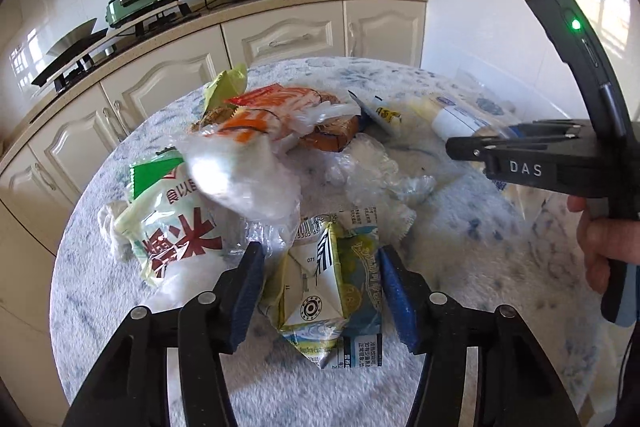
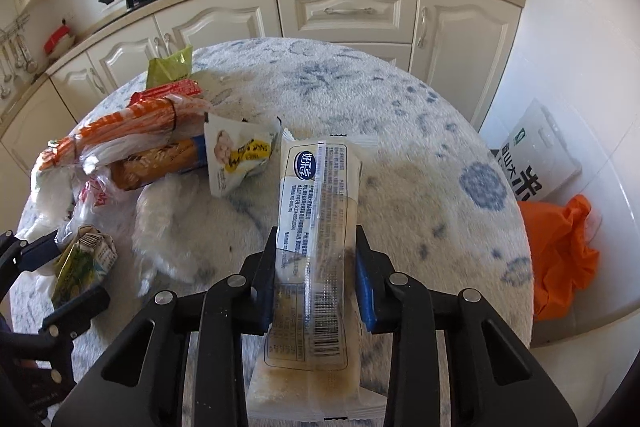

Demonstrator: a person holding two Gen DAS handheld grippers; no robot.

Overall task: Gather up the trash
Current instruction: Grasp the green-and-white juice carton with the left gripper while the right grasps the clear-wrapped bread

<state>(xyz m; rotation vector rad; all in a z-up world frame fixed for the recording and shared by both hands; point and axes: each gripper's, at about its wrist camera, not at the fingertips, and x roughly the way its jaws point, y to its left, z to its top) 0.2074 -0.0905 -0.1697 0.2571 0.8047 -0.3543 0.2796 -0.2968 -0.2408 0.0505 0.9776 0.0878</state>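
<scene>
A crushed yellow-and-white drink carton (image 1: 320,291) lies on the round table between the blue pads of my left gripper (image 1: 320,251), which touch both its sides. The right wrist view shows that carton (image 2: 86,259) at the far left, inside the left gripper (image 2: 76,267). My right gripper (image 2: 316,233) is shut on a long clear-and-white food wrapper (image 2: 316,195) that runs lengthwise between its fingers. The left wrist view has the right gripper (image 1: 472,147) side-on at the right, held by a hand, with the wrapper (image 1: 460,119) sticking out beyond it.
More trash is heaped on the fluffy white-and-blue table cover (image 2: 400,107): a rice bag (image 1: 172,227), orange-and-white plastic bags (image 1: 256,123), crumpled clear film (image 1: 376,171), a biscuit pack (image 2: 160,163). An orange bag (image 2: 560,255) lies on the floor at the right. Kitchen cabinets stand behind.
</scene>
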